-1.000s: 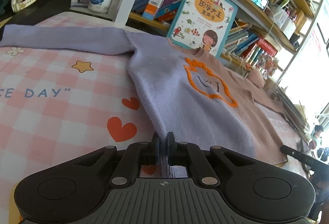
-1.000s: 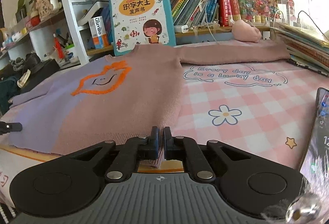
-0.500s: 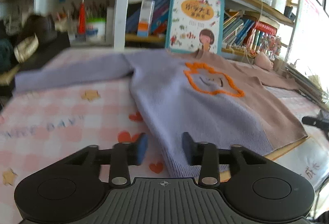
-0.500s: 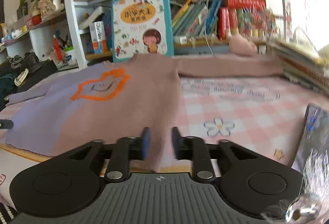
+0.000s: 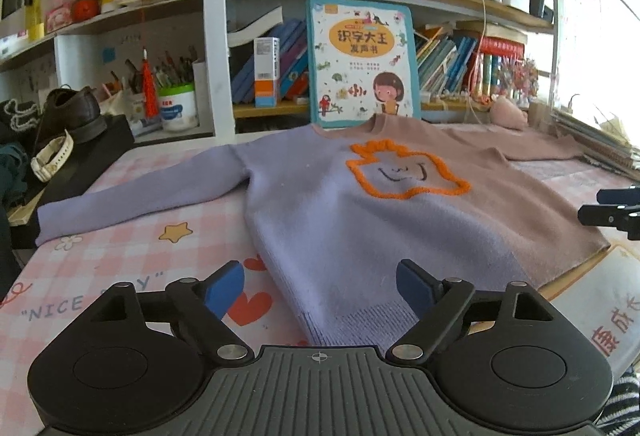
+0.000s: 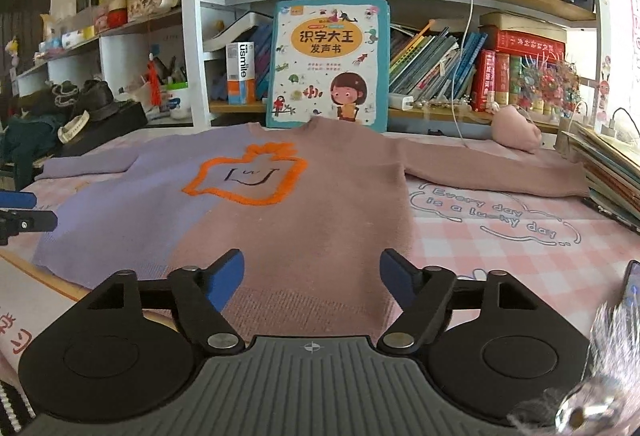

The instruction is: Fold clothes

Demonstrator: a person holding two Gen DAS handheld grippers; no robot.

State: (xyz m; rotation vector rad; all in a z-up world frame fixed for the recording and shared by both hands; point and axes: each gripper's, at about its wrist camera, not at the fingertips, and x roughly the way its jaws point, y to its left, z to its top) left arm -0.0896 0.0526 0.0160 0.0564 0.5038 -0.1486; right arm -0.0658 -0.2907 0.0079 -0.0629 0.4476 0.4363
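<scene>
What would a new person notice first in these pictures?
The two-coloured sweater, lilac and dusty pink with an orange outlined face, lies flat on the pink checked cloth. Behind its collar a children's book stands against the shelf. Both claws, left and right, are open.

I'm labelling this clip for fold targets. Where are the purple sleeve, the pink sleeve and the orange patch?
purple sleeve [image 5: 136, 196], left wrist view, middle of the sleeve's length.
pink sleeve [image 6: 492, 168], right wrist view, middle of the sleeve's length.
orange patch [image 6: 246, 176], right wrist view, centre, on the stitched face.
</scene>
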